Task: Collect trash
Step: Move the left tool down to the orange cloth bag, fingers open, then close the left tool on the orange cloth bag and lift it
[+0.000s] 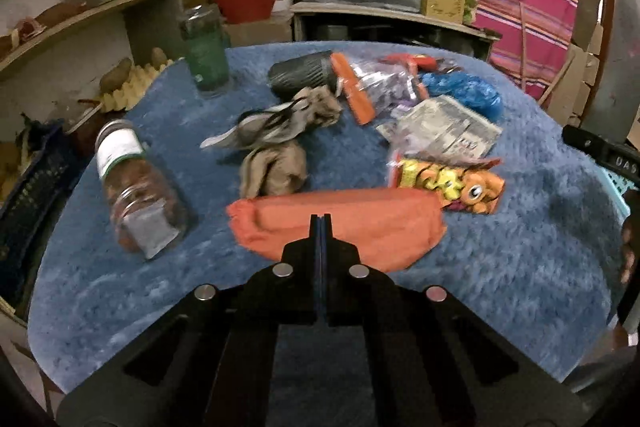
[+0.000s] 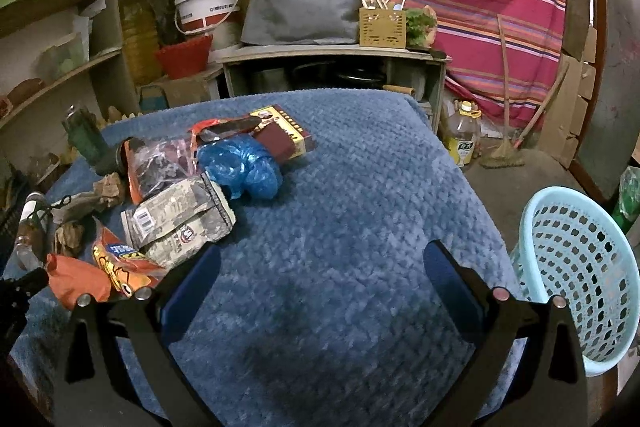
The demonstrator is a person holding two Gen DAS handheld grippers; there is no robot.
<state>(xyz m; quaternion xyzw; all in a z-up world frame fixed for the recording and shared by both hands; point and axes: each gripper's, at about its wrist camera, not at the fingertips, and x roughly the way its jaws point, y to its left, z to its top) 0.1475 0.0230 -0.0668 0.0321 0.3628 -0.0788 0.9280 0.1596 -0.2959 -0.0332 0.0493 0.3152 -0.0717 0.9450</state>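
On the table [image 2: 340, 187], covered in a blue fleecy cloth, litter is heaped toward its left side. The left gripper [image 1: 321, 223] is seen with its fingers pressed together, nothing visibly caught between them, poised just over the near edge of an orange pouch [image 1: 336, 227] — whether the tips touch it cannot be told. The right gripper [image 2: 322, 275] is held with its fingers spread wide and empty above bare cloth, the pale blue basket [image 2: 576, 279] standing just beside the table's right edge.

The orange pouch looks soft, light and limp; it would likely sag when lifted, so a pinch at a fold or an end is judged best. Beside it lies a snack wrapper [image 1: 448, 187] — thin, crinkly, probably slippery, best taken by a free corner. The silver packet [image 2: 180, 223] and the blue plastic bag [image 2: 244, 163] should crush easily under any grip. The jar [image 1: 136, 195] lying on its side is hard, perhaps breakable, and may roll.
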